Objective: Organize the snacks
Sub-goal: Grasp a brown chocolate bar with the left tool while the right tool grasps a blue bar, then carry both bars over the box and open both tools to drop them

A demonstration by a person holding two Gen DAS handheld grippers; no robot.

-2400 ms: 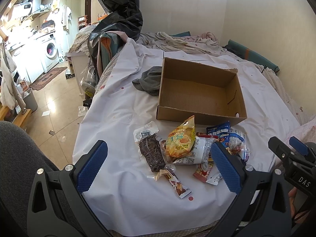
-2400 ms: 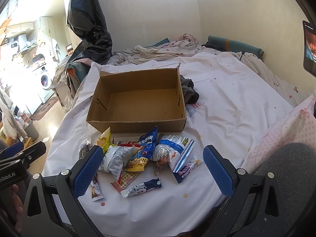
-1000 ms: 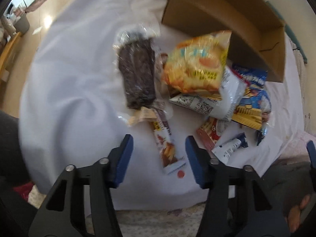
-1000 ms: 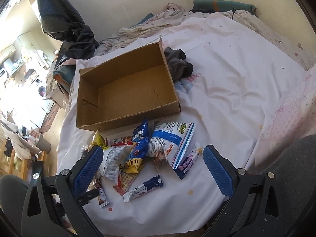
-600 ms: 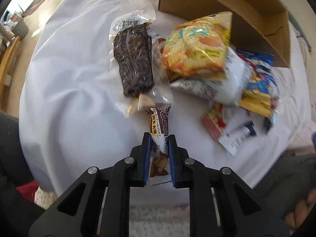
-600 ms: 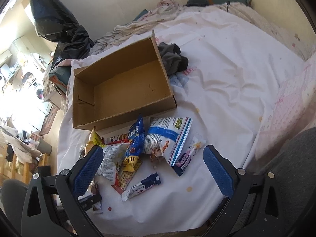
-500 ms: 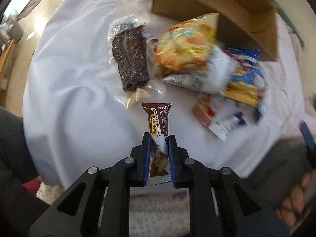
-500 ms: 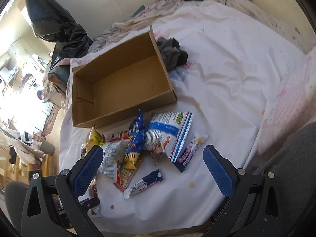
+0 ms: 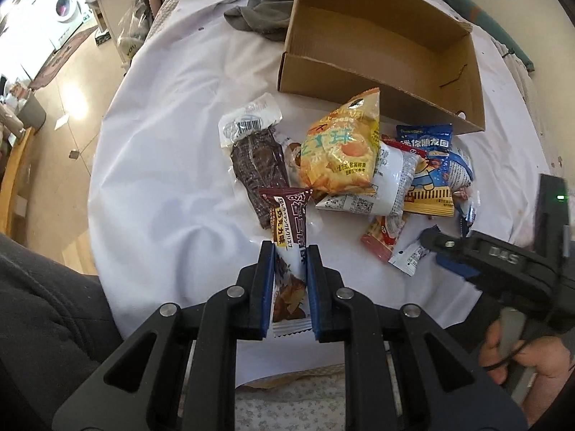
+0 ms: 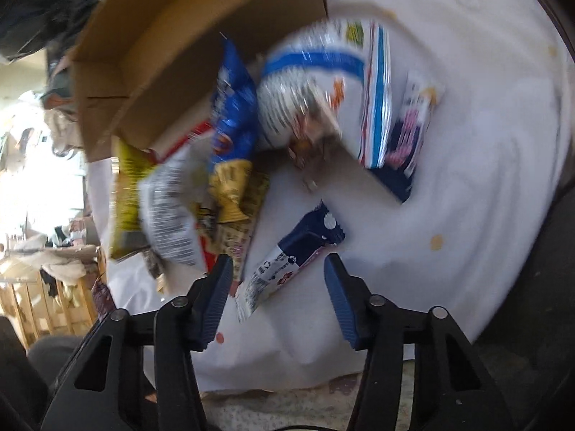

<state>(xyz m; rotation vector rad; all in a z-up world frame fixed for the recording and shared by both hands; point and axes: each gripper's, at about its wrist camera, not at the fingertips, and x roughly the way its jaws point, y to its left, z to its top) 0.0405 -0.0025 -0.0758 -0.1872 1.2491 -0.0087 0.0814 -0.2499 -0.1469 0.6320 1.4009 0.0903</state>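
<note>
My left gripper [image 9: 290, 251] is shut on a brown chocolate wafer bar [image 9: 287, 215], held a little above the white sheet. Behind it lies the snack pile: a yellow bag [image 9: 341, 154], a dark bar in clear wrap [image 9: 258, 165], a white bag [image 9: 388, 186] and a blue bag [image 9: 427, 158]. An empty cardboard box [image 9: 377, 72] stands beyond the pile. My right gripper [image 10: 277, 269] is low over the sheet with its jaws closing. A small navy-and-white packet [image 10: 287, 262] lies between them, and the pads stand apart from it. The right wrist view is blurred.
A grey cloth [image 9: 262, 14] lies left of the box. A larger white-and-blue bag [image 10: 323, 82] and a purple packet [image 10: 409, 133] lie beyond my right gripper. The person's dark lap [image 9: 43, 305] fills the lower left, and a hand [image 9: 521, 355] holds the right gripper.
My left gripper shut on the wafer bar and lifted it off the sheet. My right gripper dropped toward the pile, and its jaws narrowed around the navy-and-white packet.
</note>
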